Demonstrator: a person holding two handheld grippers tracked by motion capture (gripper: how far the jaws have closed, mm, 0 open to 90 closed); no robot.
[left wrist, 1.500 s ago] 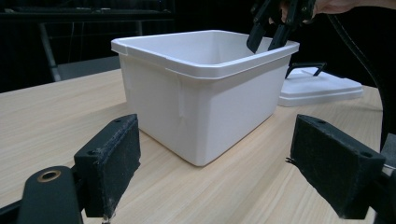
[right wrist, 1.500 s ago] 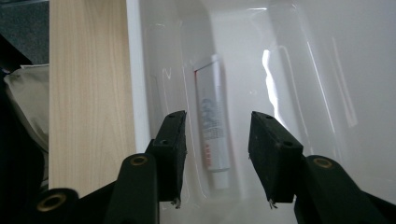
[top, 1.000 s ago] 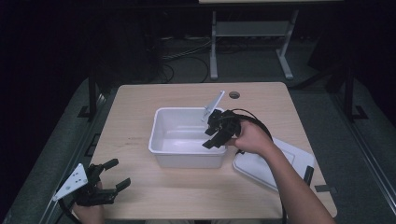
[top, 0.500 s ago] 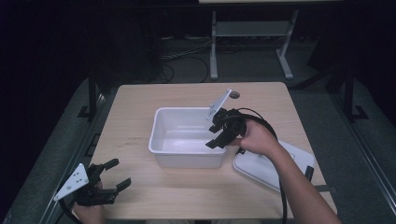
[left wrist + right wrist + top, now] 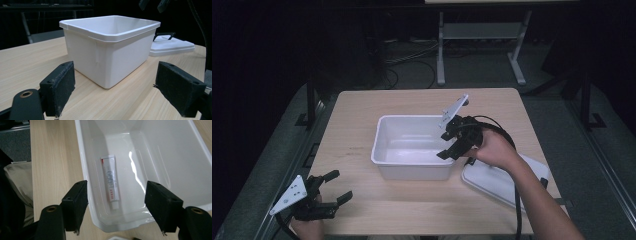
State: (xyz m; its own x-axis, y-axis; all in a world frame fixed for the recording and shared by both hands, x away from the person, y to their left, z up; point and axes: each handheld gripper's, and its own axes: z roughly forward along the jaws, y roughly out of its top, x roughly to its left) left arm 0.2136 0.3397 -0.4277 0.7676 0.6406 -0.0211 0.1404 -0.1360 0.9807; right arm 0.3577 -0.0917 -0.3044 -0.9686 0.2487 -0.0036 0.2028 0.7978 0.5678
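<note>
Tube [image 5: 110, 181] x1 in bin [image 5: 384, 150] x1; lid [image 5: 492, 180] x1 beside; both grippers, left [image 5: 334, 189] & right [image 5: 448, 144], jaws apart, empty

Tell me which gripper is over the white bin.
The right gripper: it hangs open above the white bin, where a tube lies. The left gripper sits open near the table's front corner.

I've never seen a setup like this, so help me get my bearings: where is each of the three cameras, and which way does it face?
High view: above the person's side, looking forward and down on the table; both forearms, left gripper, right gripper.
Left gripper view: low over the tabletop, facing the white tub's side and the lid; its own open jaws.
Right gripper view: above the tub, looking down at a tube lying inside; its own open jaws, just opening, nothing between.
Shared: all three show the tub.
</note>
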